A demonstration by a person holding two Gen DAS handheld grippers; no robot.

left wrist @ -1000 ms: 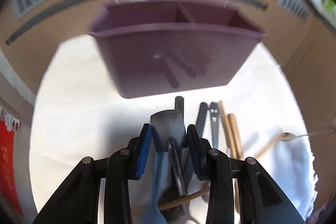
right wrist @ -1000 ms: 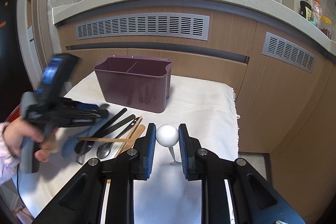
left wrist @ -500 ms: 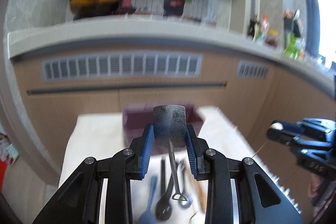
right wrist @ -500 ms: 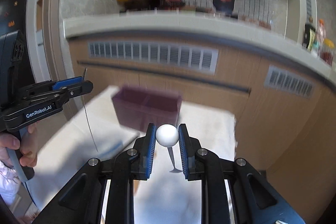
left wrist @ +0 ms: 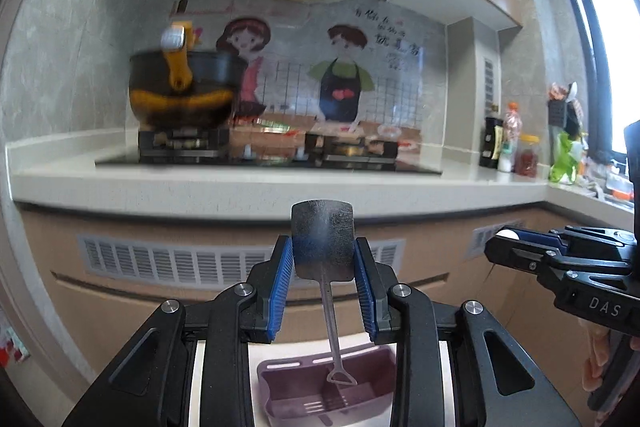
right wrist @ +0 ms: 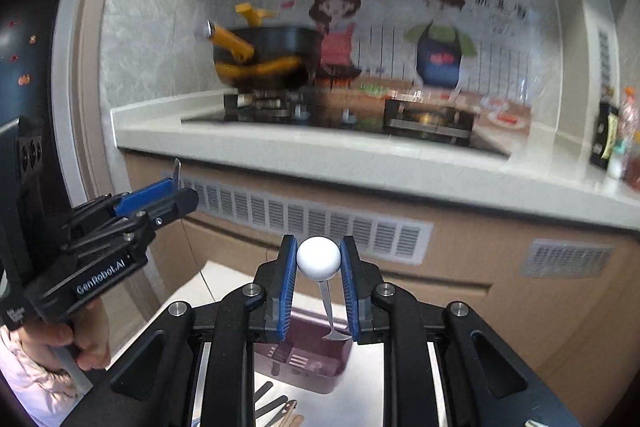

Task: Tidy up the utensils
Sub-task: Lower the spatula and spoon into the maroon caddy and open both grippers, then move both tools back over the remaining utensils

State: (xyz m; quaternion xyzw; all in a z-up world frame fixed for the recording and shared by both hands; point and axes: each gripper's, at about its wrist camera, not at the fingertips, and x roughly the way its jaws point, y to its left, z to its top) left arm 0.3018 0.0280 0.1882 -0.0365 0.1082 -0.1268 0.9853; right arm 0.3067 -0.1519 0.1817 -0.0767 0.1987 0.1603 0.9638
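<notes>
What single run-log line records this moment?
left claw: shut on metal spatula | right claw: shut on white-ball-handled utensil | both above purple utensil caddy

The caddy (right wrist: 304, 359) stands on the cloth (right wrist: 360, 399) below both grippers, utensils (right wrist: 276, 407) before it — behind, on the worktop (left wrist: 240, 187), a pot (left wrist: 184, 87) at its left.

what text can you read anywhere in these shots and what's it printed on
"GenRobot.AI": white lettering on the side of the left gripper, seen from the right wrist view.
"DAS": white letters on the body of the right gripper, seen from the left wrist view; the view's edge may cut off more.
Wall poster: handwritten characters at its upper right, too blurred to read.
Bottles on the counter: labels too small to read.
</notes>
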